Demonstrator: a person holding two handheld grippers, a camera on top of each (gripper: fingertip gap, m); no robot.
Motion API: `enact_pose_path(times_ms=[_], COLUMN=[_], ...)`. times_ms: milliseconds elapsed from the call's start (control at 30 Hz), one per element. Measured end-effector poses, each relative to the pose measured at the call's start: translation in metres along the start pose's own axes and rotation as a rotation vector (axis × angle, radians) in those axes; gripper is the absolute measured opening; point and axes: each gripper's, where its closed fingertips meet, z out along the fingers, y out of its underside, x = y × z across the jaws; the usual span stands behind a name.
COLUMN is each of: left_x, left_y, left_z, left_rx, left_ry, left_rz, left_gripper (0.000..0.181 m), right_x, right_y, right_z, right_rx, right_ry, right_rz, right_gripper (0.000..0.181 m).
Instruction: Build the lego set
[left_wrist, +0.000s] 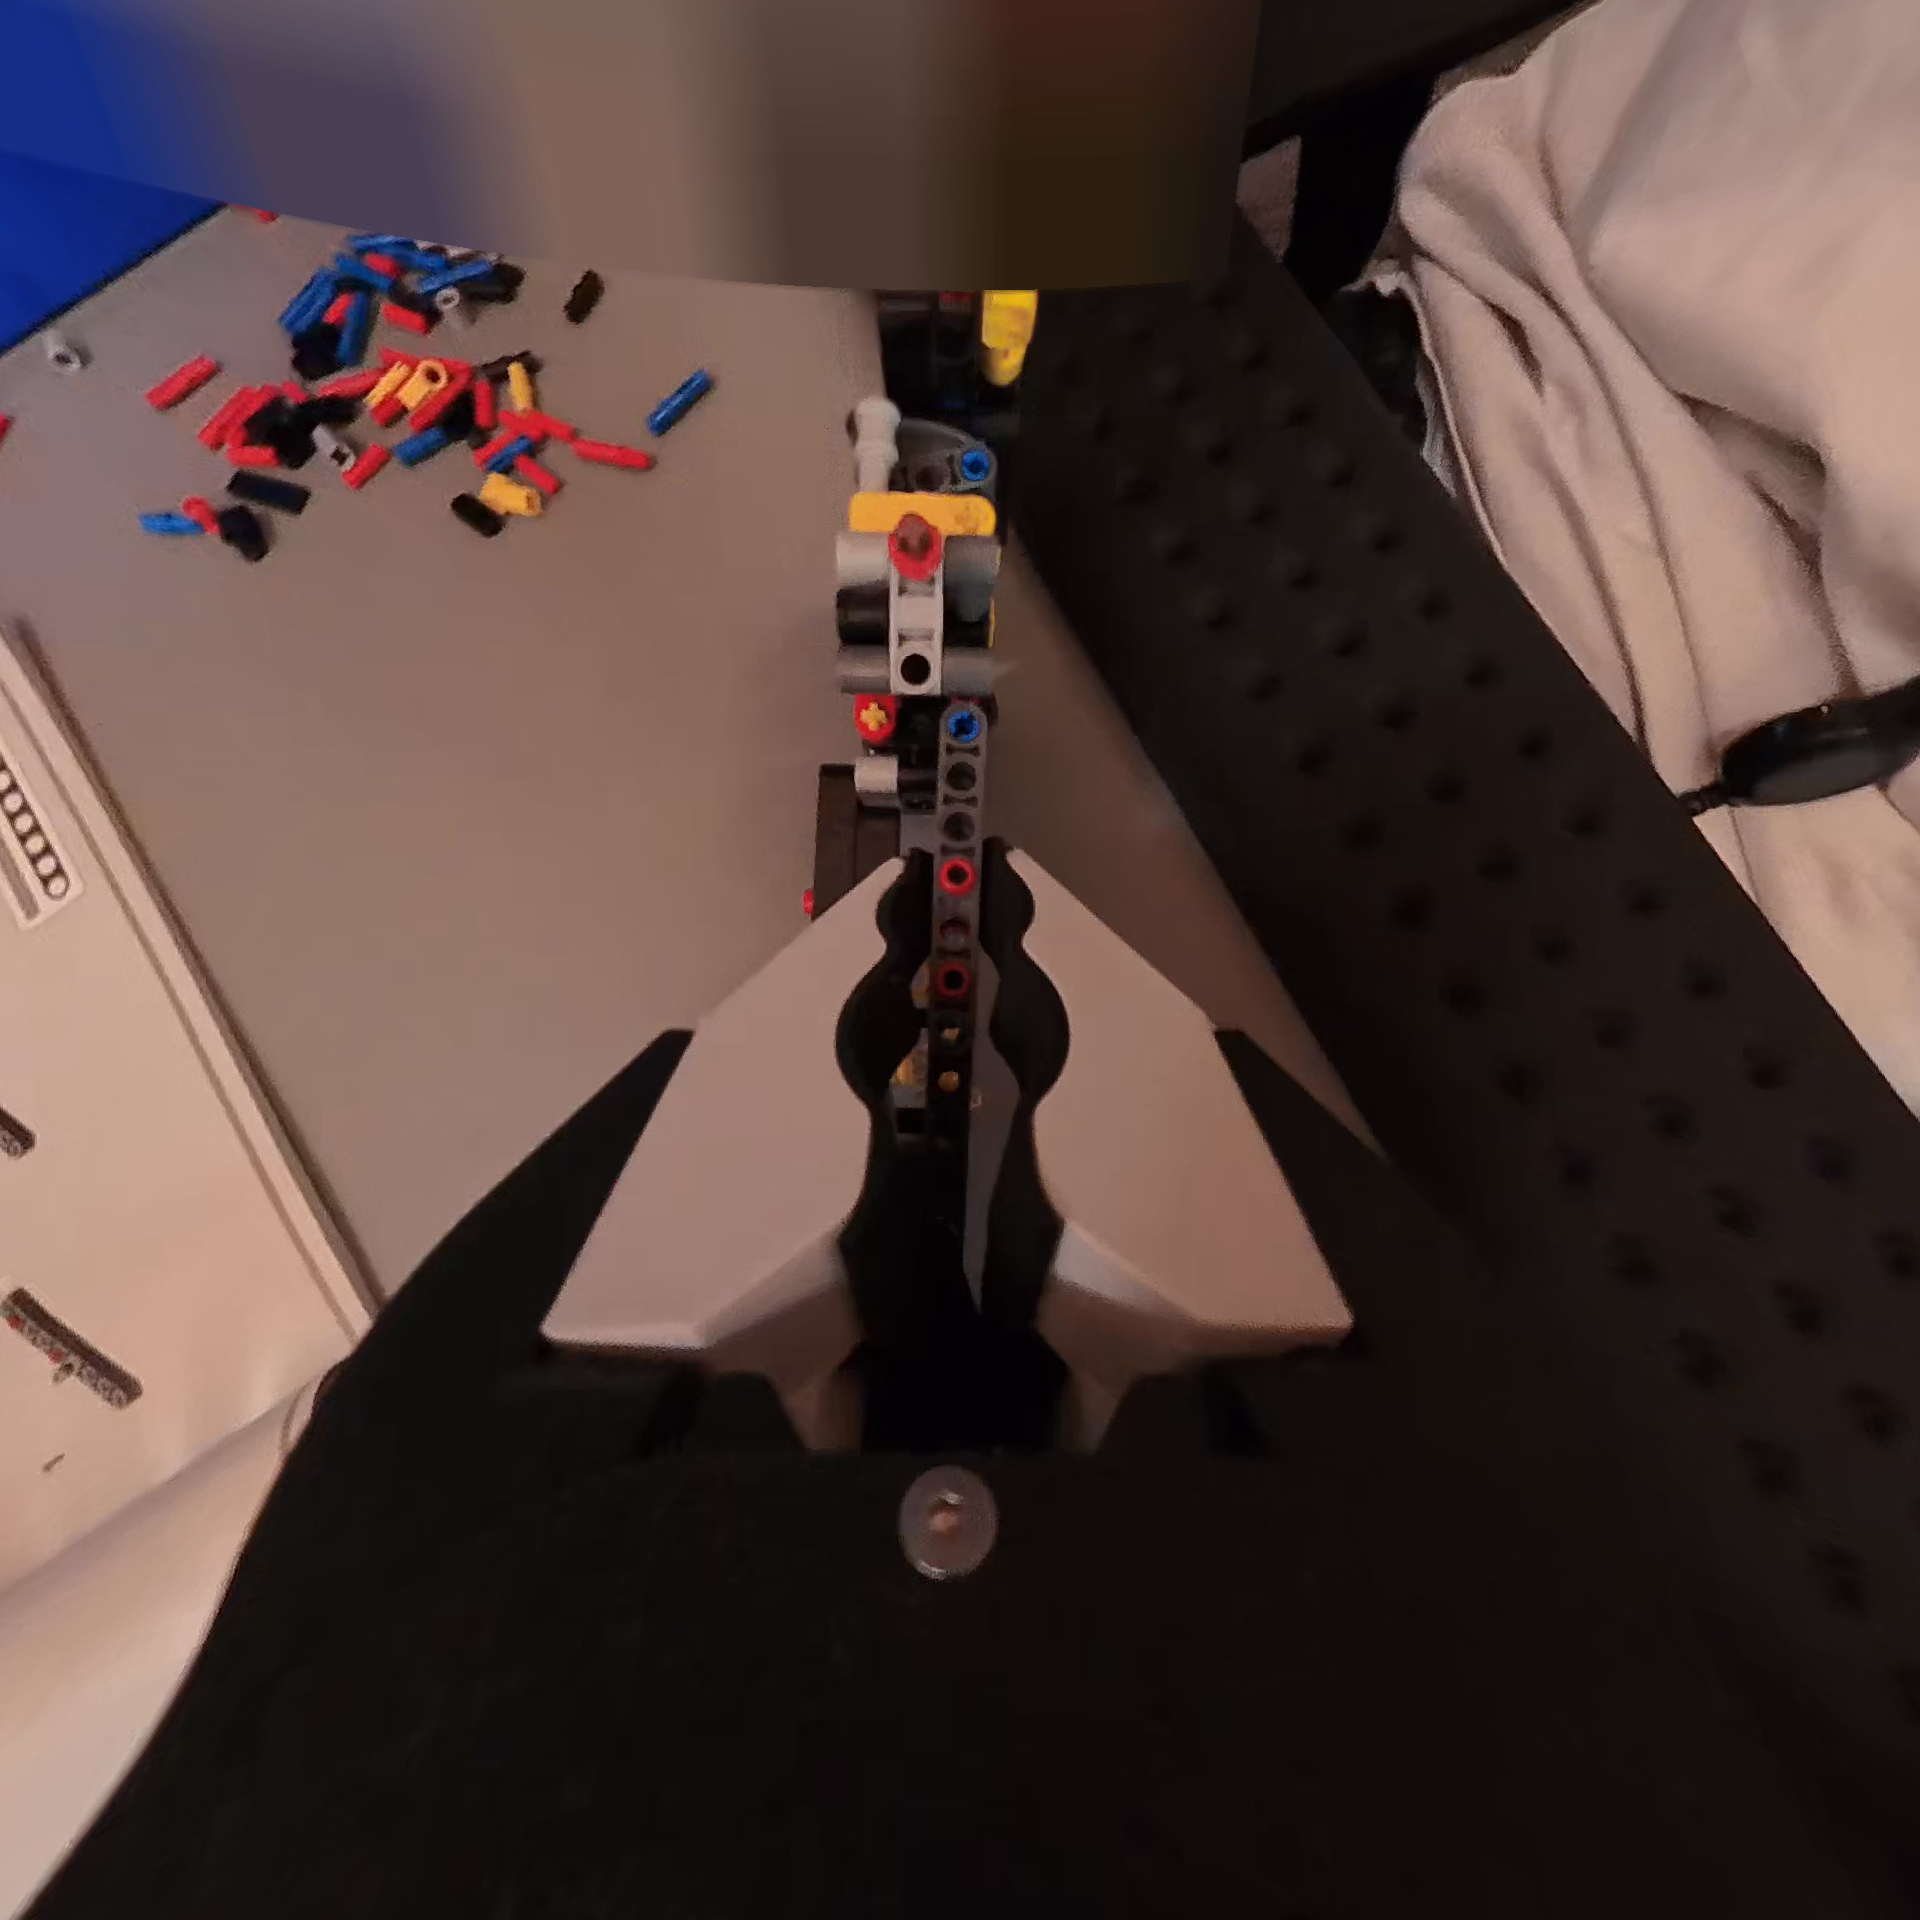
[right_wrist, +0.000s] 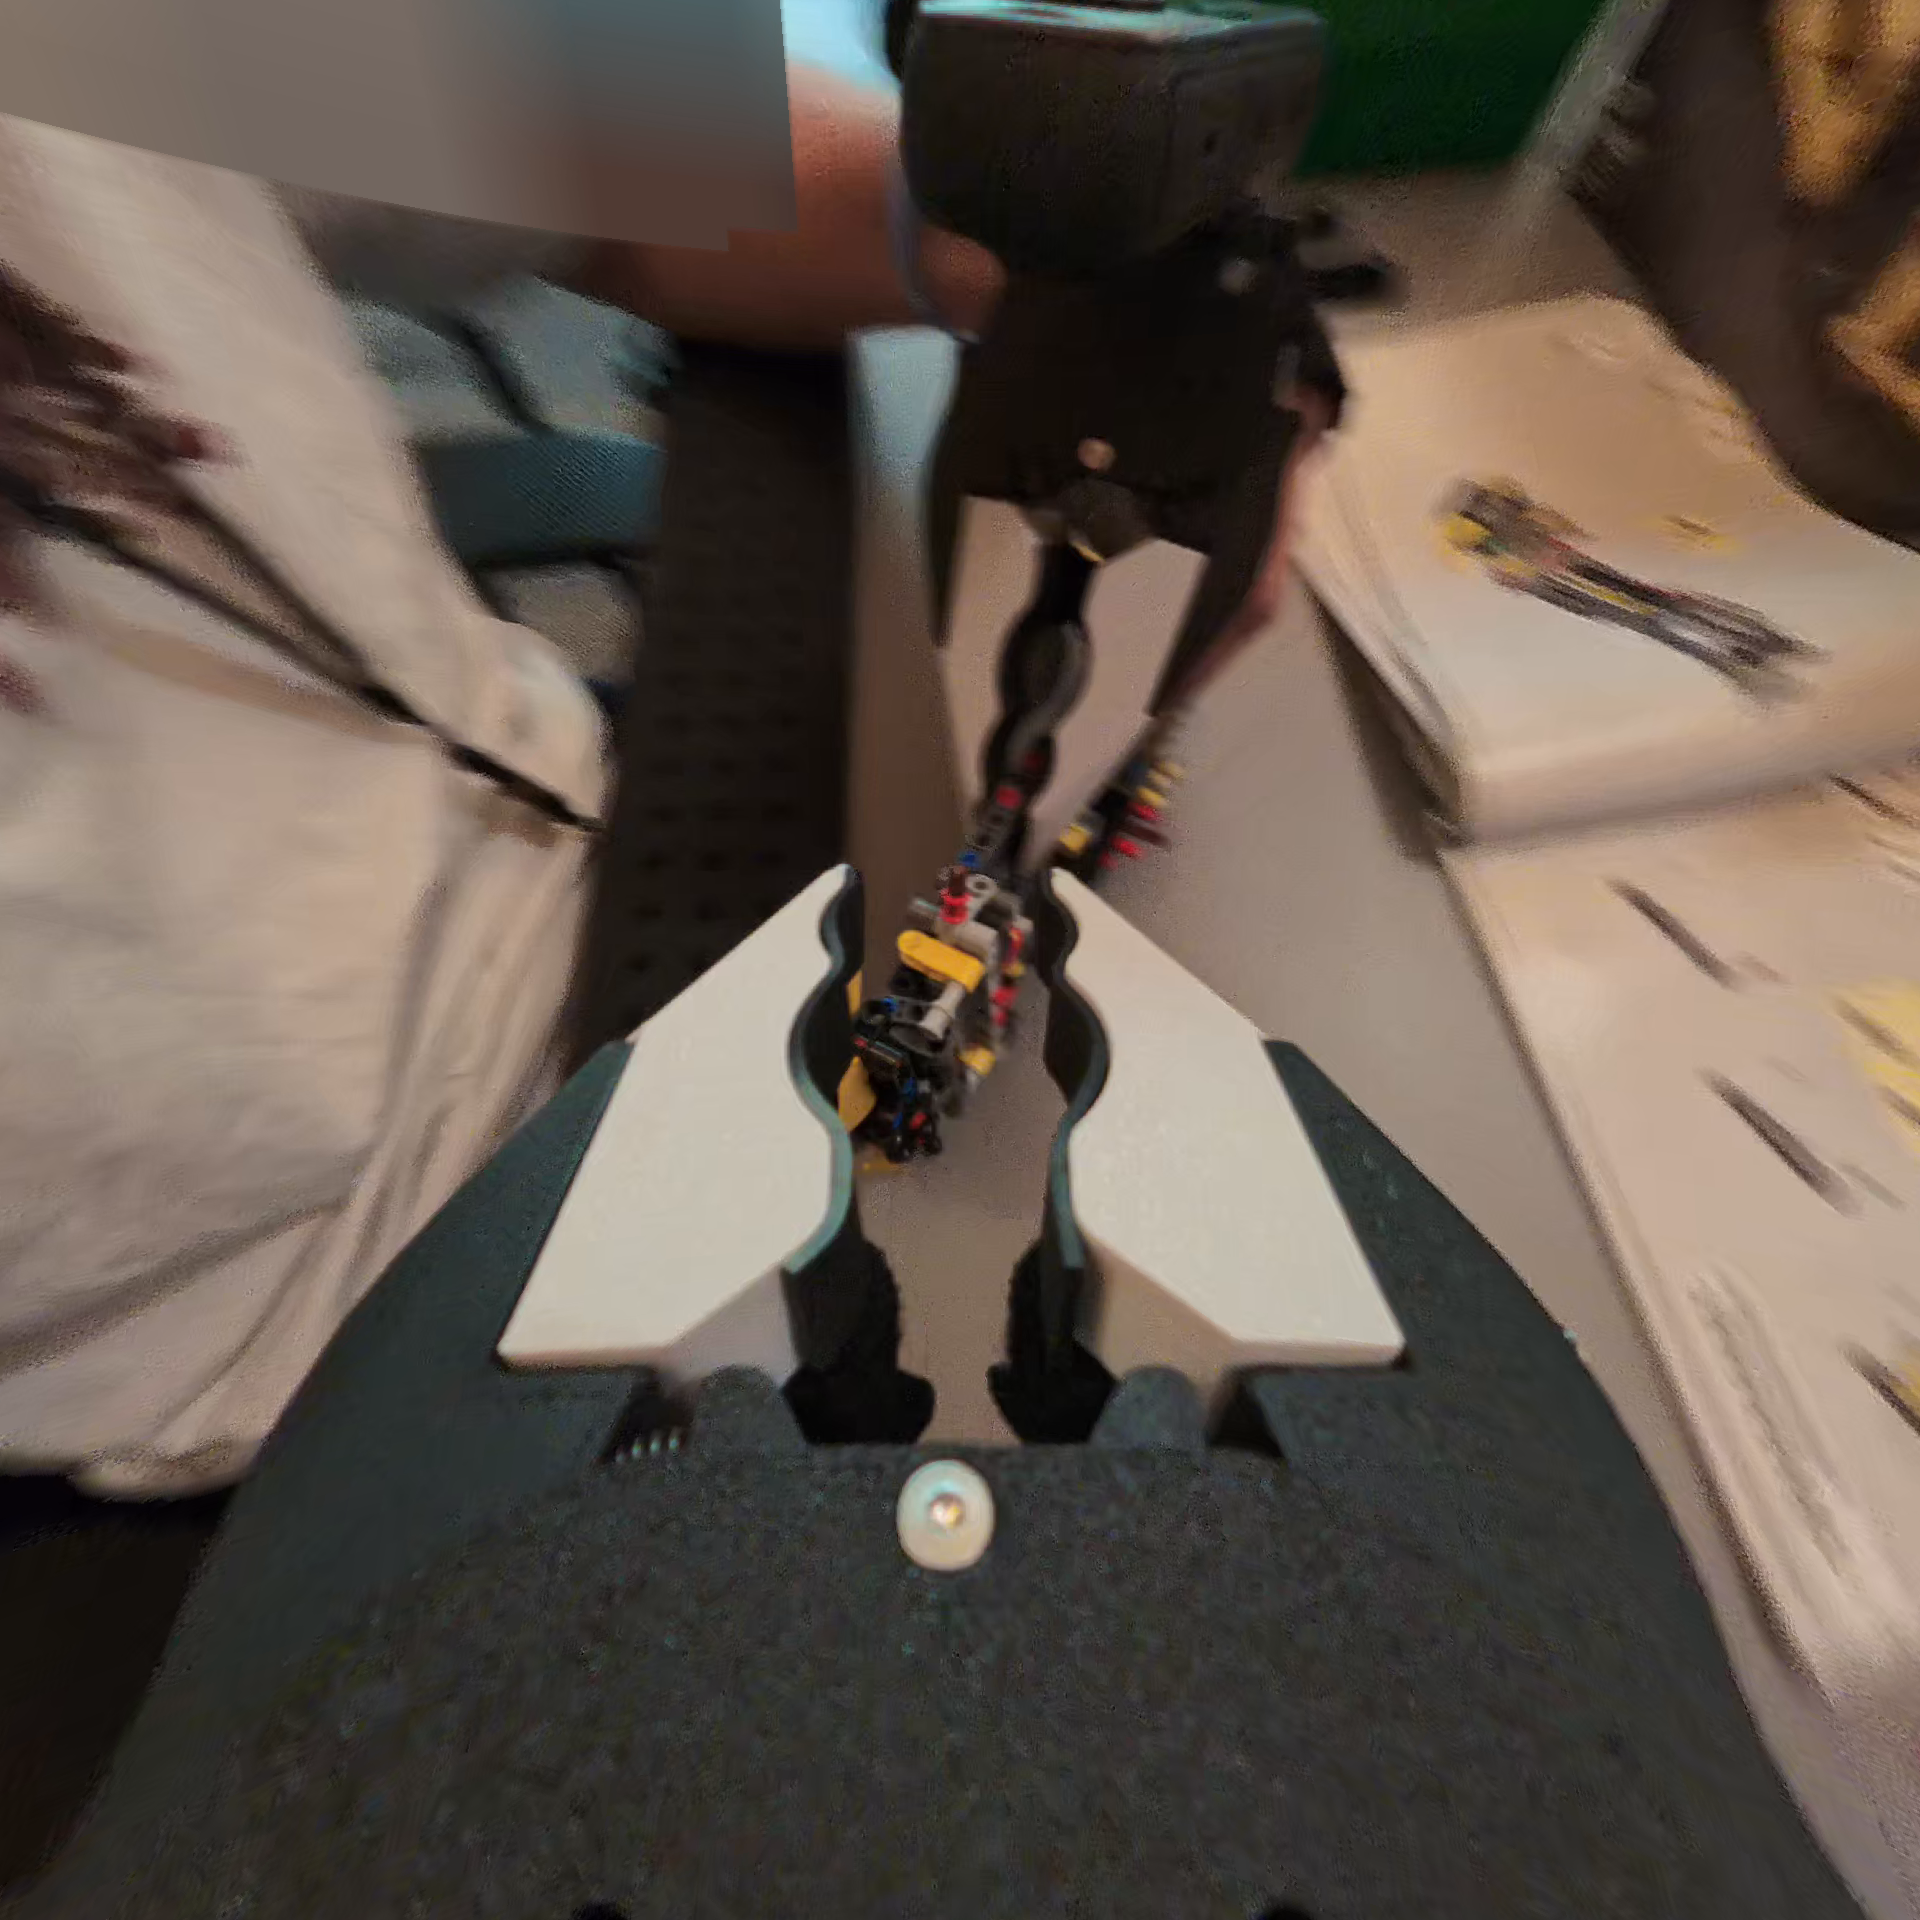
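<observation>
Grey tabletop (left_wrist: 499, 727) fills the left half of the left wrist view, with an open instruction booklet (left_wrist: 73, 1039) at its left edge and a loose heap of small red, blue, black and yellow lego pieces (left_wrist: 395, 405) scattered at the upper left. Toward the centre of that view, the left gripper (left_wrist: 951, 883) has its jaws drawn in tight on a long dark grey studded beam of the lego model (left_wrist: 920, 613), which runs up the middle of the frame from between the fingers, carrying grey, yellow, red and blue parts. Right of the model lies a black perforated board (left_wrist: 1455, 831), and pale crumpled cloth (left_wrist: 1662, 364) fills the upper right corner. In the right wrist view, which is smeared by motion, pale cloth occupies the left side and the black board sits just left of centre. At the centre, the right gripper (right_wrist: 951, 894) has its jaws parted, with nothing clamped; the near end of the model lies between its fingers, close to the left one, though contact cannot be judged. Beyond it, the left gripper holds the model's far end. Booklet pages lie along the right edge.
</observation>
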Motion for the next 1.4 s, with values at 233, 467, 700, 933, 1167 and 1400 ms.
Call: enact_pose_path(times_ms=[233,467,700,933,1167,1400], left_x=[0.009,0.010,0.014,0.015,0.014,0.014], left_y=[0.000,0.000,0.001,0.001,0.001,0.001], left_z=[0.000,0.000,0.000,0.000,0.000,0.001], left_rx=[0.014,0.009,0.005,0.008,0.015,0.016], left_ry=[0.029,0.046,0.039,0.048,0.055,0.067], left_rz=[0.036,0.031,0.050,0.063,0.056,0.058], left_gripper=[0.007,0.007,0.007,0.007,0.007,0.007], right_x=[-0.006,-0.016,-0.021,-0.021,-0.020,-0.022], right_y=[0.035,0.048,0.041,0.046,0.046,0.043], right_z=[0.037,0.043,0.045,0.054,0.054,0.057], right_rx=[0.354,0.383,0.431,0.381,0.368,0.381], right_ry=[-0.572,-0.793,-0.888,-0.861,-0.929,-0.936], right_rz=[0.015,-0.033,-0.108,-0.219,-0.215,-0.239], right_gripper=[0.036,0.034,0.036,0.040,0.044,0.046])
